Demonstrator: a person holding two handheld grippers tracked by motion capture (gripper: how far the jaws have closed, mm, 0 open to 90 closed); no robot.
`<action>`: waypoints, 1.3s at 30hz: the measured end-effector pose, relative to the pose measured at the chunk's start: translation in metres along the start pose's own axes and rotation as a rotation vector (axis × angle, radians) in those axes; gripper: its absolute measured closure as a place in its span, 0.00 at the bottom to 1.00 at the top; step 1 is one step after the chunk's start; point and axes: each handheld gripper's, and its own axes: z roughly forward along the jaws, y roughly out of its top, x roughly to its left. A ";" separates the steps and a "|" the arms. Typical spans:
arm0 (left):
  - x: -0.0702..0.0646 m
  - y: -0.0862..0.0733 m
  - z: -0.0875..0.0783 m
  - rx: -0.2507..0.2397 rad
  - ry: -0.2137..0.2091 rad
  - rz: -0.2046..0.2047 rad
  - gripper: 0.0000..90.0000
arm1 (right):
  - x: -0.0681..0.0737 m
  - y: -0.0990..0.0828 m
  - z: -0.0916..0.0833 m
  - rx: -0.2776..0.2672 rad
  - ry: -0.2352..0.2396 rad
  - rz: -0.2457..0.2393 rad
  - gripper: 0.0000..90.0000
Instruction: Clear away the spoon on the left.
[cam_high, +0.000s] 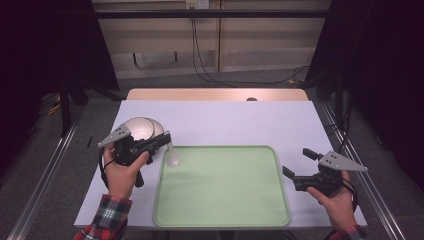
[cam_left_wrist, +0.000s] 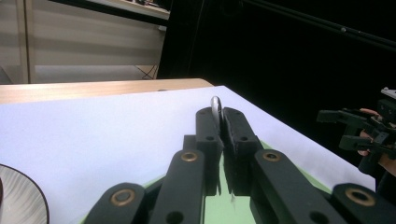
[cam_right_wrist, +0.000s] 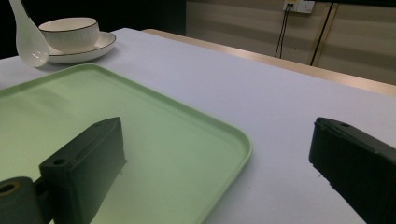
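Spoon (cam_high: 172, 158) is hanging from the clamped left gripper (cam_high: 166, 139) over the tray (cam_high: 222, 220); lowering gently seems wise, while the right gripper (cam_high: 300, 164) is gaping empty.

On the worktop (cam_high: 220, 120) a tray (cam_high: 222, 220) lies at the middle, toward the near edge. Behind its left far corner a bowl (cam_high: 137, 127) sits on a saucer (cam_right_wrist: 105, 46). The left tongs (cam_high: 167, 140) stand in front of the bowl, pinching the handle of a spoon (cam_high: 172, 157) whose scoop hangs down over the tray's left far corner. The right tongs (cam_high: 296, 162) rest just beside the tray's right edge, jaws spread wide apart.
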 end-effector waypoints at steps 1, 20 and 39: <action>0.000 -0.001 0.000 0.000 -0.002 -0.002 0.95 | 0.000 0.000 0.000 0.000 0.001 0.000 0.03; -0.005 -0.019 0.000 0.047 -0.014 -0.005 0.95 | 0.001 0.000 0.001 0.000 0.001 -0.009 0.03; -0.015 -0.030 0.002 0.086 -0.053 -0.015 0.95 | 0.002 0.000 0.001 0.005 0.012 -0.010 0.03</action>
